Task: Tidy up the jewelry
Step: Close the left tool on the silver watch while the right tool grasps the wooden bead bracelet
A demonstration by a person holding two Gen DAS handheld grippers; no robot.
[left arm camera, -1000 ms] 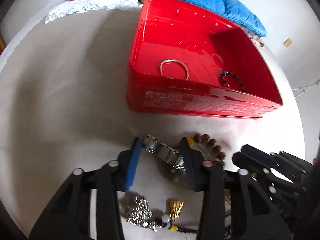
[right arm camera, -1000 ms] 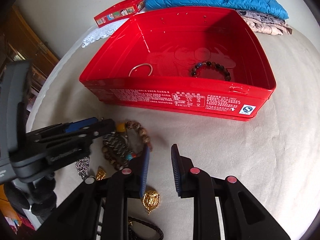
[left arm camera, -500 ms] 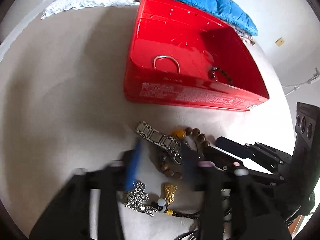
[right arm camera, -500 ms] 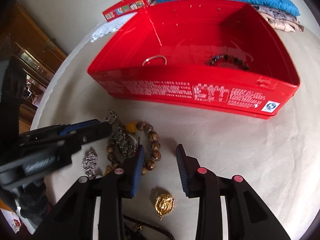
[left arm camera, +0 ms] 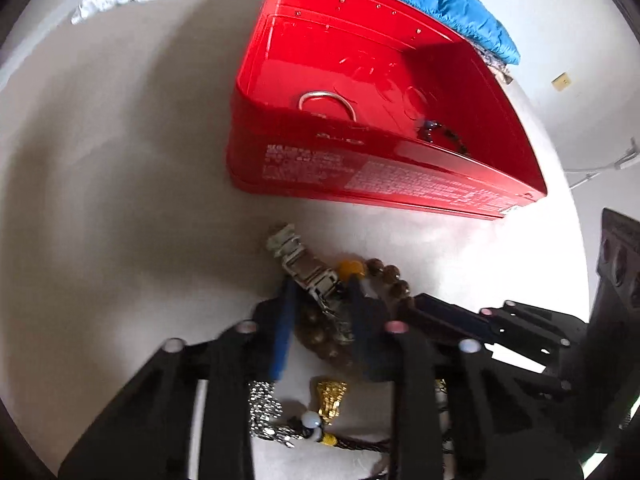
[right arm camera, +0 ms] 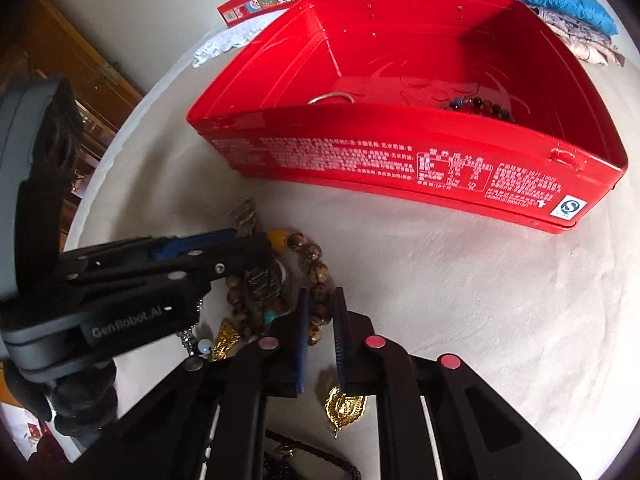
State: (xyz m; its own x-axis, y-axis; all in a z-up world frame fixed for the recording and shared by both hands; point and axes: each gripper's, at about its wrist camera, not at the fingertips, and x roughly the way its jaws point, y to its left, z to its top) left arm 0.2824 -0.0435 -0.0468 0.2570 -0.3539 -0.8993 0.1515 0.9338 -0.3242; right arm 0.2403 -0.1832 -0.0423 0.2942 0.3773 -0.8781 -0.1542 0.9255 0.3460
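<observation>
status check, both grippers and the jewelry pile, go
Left gripper open astride metal watch band. Right gripper closing around wooden bead bracelet. Red tin holds bangle, dark bracelet. Path clear.

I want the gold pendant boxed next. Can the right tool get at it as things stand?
Probably yes. The gold pendant lies bare on the cloth just below the right tool, with nothing on top. But that tool's tips sit around the wooden bead bracelet, so it must back off first.
</observation>
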